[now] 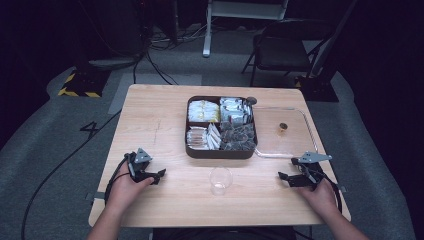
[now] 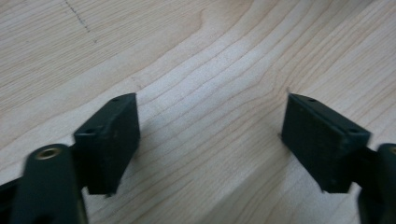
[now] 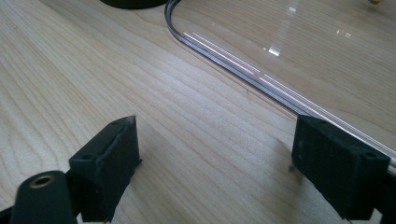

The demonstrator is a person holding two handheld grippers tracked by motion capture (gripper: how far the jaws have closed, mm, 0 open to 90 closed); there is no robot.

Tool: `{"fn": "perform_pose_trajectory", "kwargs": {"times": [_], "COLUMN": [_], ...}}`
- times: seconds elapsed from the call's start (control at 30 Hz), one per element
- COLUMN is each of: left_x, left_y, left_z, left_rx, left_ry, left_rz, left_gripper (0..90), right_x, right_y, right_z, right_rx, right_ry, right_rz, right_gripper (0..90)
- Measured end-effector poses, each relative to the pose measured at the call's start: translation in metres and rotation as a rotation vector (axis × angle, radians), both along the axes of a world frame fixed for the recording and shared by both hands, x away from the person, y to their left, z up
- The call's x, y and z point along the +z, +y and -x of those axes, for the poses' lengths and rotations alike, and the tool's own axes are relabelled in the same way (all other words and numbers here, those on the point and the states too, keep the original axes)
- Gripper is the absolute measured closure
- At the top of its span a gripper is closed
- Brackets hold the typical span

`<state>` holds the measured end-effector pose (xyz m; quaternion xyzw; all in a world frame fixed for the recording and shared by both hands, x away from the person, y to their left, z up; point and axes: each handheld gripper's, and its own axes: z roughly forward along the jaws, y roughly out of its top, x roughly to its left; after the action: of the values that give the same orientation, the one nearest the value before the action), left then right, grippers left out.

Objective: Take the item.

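A dark brown box with four compartments of packets sits at the table's middle. In front of it stands a clear plastic cup, upright. A clear tray lies to the box's right with a small brown thing on it. My left gripper rests on the table at front left, jaws wide apart over bare wood. My right gripper rests at front right, open, with nothing between its jaws. The tray's rim runs just ahead of the right gripper.
The wooden table has bare room at its left and along the front. A small dark round thing sits at the box's back right corner. A folding chair and cables stand on the floor beyond the table.
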<state>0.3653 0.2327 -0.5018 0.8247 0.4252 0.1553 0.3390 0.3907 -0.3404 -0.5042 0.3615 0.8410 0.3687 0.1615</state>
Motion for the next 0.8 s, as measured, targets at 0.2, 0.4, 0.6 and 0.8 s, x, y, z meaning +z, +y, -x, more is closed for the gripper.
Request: {"fn": "perform_pose_trajectory", "kwargs": {"times": [0.2, 0.4, 0.6, 0.8], "left_x": [0.012, 0.027, 0.044, 0.059], "left_y": [0.002, -0.002, -0.001, -0.004], "left_z": [-0.004, -0.005, -0.009, -0.014], "left_rx": [-0.028, -0.062, -0.084, -0.111], "left_ry": [0.025, 0.015, 0.006, -0.015], "left_rz": [0.073, 0.083, 0.076, 0.125], "left_gripper": [33.0, 32.9, 33.7, 34.3], "right_x": [0.000, 0.000, 0.000, 0.000], "right_y": [0.000, 0.000, 0.000, 0.000], "right_z": [0.000, -0.001, -0.001, -0.002], "right_rx": [0.004, 0.007, 0.008, 0.008], "right_ry": [-0.001, -0.001, -0.001, -0.001], "right_rz": [0.000, 0.000, 0.000, 0.000], "right_gripper": [15.1, 15.0, 15.1, 15.1]}}
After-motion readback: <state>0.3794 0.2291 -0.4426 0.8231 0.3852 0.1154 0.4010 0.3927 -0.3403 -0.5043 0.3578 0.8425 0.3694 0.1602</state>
